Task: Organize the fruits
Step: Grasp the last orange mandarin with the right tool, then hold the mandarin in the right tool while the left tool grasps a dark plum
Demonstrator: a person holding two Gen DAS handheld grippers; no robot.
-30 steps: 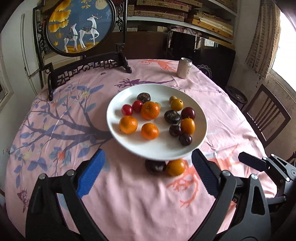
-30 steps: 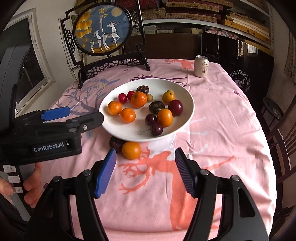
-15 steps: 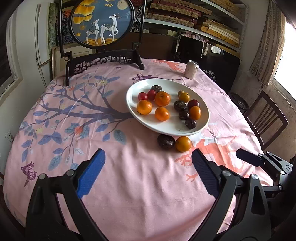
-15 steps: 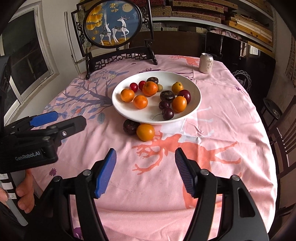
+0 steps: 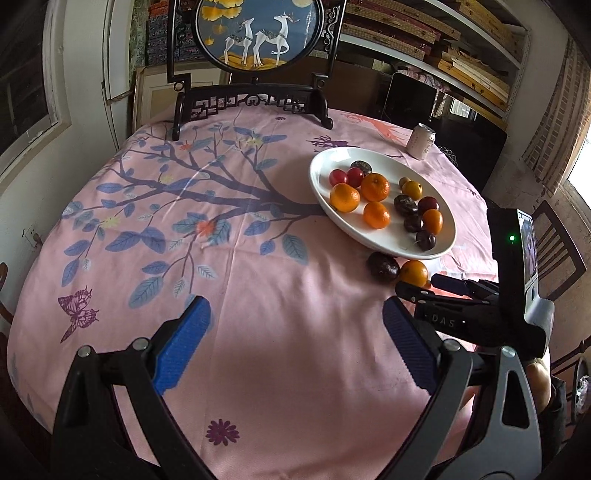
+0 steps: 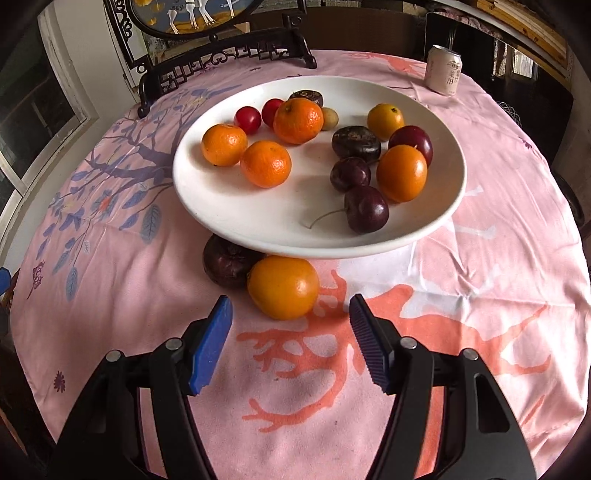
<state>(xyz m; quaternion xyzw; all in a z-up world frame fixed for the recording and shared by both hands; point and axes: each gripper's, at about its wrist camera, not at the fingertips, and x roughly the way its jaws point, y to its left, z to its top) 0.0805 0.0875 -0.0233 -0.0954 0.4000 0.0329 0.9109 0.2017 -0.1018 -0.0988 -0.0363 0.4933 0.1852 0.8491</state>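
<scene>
A round table draped in a pink cloth printed with blue-leaved branches and coral trees [image 5: 258, 295] stands before wall shelves stacked with flat bundles. At its far edge rests a dark carved wooden stand holding a round blue panel with white deer [image 5: 258, 33], and toward the far right edge stands a pale drink can [image 6: 444, 70]. A wide white ceramic plate [image 6: 258, 218] sits in the right half of the table, carrying mandarins, small red fruits and dark plums. Off the plate, touching its near rim, lie a loose orange citrus fruit [image 6: 283, 287] and a dark purple wrinkled fruit [image 6: 225, 266], side by side on the cloth. The right gripper [image 6: 290, 347] hangs just short of the orange fruit, blue pads parted and clear of it. The left gripper [image 5: 295, 350] hovers over bare cloth nearer the table's front edge, jaws spread wide with nothing in them.
</scene>
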